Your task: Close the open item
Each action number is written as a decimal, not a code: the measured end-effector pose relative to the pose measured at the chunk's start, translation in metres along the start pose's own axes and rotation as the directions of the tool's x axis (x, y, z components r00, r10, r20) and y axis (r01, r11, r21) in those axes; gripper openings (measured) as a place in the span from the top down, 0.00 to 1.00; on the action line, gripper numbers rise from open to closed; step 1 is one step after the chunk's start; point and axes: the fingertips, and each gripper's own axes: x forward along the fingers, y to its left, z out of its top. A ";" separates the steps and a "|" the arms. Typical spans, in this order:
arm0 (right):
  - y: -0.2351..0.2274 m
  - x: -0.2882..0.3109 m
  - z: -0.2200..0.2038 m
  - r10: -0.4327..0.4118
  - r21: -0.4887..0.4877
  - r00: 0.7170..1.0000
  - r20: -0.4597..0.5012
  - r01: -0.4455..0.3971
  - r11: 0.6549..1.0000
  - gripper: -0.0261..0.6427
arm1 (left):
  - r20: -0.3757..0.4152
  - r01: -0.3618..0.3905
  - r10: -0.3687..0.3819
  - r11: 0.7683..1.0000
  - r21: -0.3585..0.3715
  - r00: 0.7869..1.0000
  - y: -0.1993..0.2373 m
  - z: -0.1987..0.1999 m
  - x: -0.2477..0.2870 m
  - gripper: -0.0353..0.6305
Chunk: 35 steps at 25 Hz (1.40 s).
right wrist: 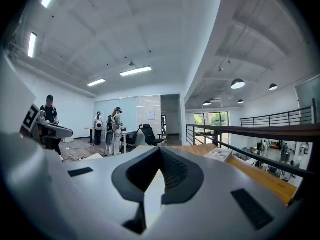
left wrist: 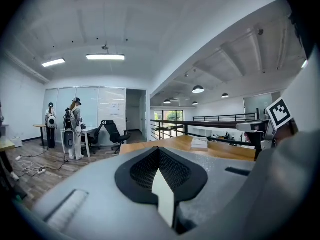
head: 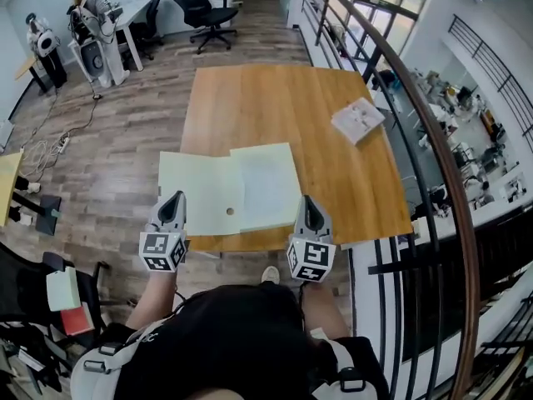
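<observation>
An open pale green folder (head: 231,188) lies flat at the near edge of the wooden table (head: 266,98), its left flap reaching past the table's left side. My left gripper (head: 173,201) hovers at the folder's near left corner, jaws shut and empty. My right gripper (head: 309,204) sits just off the folder's near right corner, also shut with nothing held. In the left gripper view the closed jaws (left wrist: 159,150) point level across the table. The right gripper view shows the same for its jaws (right wrist: 161,151). The folder itself is hidden behind the jaws in both gripper views.
A white booklet (head: 358,120) lies near the table's far right edge. A black railing (head: 400,140) runs along the table's right side. An office chair (head: 200,11) and desks with people stand beyond the table. Cables lie on the floor at left.
</observation>
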 end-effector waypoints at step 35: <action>-0.072 0.119 -0.201 0.191 0.144 0.806 -0.561 -0.132 0.981 0.73 | -0.523 -0.312 0.148 0.919 -0.242 0.839 0.150 -0.166 0.021 0.70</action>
